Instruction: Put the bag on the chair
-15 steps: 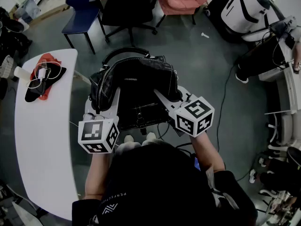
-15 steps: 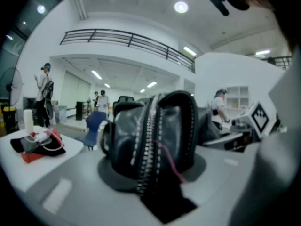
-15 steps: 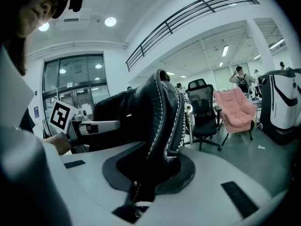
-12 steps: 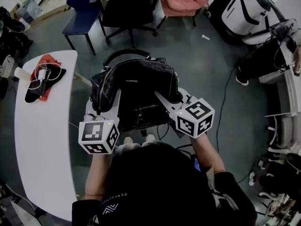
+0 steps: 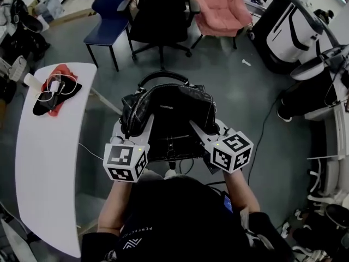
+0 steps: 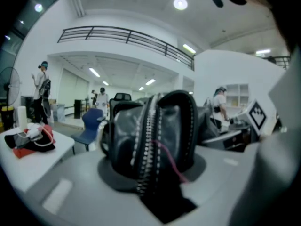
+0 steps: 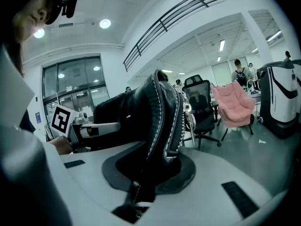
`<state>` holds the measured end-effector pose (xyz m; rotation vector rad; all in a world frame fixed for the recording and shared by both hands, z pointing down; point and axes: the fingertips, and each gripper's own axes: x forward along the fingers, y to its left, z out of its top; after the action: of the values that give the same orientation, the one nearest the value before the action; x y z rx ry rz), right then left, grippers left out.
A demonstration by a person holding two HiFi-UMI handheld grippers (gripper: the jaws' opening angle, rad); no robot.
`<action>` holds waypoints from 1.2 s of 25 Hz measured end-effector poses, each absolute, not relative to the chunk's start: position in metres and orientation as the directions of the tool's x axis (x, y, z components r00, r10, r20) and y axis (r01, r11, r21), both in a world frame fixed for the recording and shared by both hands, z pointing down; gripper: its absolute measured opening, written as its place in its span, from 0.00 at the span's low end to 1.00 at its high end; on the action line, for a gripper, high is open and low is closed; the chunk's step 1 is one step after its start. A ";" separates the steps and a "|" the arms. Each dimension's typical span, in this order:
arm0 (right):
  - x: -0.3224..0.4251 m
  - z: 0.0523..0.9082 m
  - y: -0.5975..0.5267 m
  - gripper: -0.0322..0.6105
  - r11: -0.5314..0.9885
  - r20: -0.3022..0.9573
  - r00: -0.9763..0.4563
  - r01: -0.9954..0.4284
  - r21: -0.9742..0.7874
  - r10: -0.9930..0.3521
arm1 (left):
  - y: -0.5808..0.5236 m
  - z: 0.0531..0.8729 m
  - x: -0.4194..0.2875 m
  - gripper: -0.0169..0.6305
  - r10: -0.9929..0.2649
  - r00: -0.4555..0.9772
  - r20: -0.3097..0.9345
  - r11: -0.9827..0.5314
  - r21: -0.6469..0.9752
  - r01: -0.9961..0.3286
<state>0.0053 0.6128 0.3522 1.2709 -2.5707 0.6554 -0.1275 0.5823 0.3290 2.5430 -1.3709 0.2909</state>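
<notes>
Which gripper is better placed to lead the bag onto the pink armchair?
Right, slightly: the right gripper clamps the bag's end nearer the pink armchair ahead; the left gripper clamps the other end.

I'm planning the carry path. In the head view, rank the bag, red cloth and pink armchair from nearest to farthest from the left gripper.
1. Bag, clamped in the left gripper.
2. Red cloth, on the table at left.
3. Pink armchair, far ahead, to the right.

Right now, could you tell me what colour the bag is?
The bag is black, best seen in the head view.
</notes>
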 end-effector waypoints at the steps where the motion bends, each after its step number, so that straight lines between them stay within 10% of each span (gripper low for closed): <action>1: 0.007 0.353 0.611 0.14 0.534 0.365 -0.612 -0.790 -0.300 -0.701 | 0.582 0.330 -0.126 0.30 -0.793 0.539 0.286 -0.530 0.114 -0.840; 30: 0.000 0.374 0.394 0.14 0.403 0.396 -0.500 -0.863 -0.305 -0.771 | 0.345 0.355 -0.129 0.31 -0.748 0.601 0.281 -0.604 0.089 -0.792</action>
<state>-0.0002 0.3940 0.3743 1.4541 -2.4649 0.7105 -0.1289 0.3452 0.3547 2.6240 -1.2788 0.3186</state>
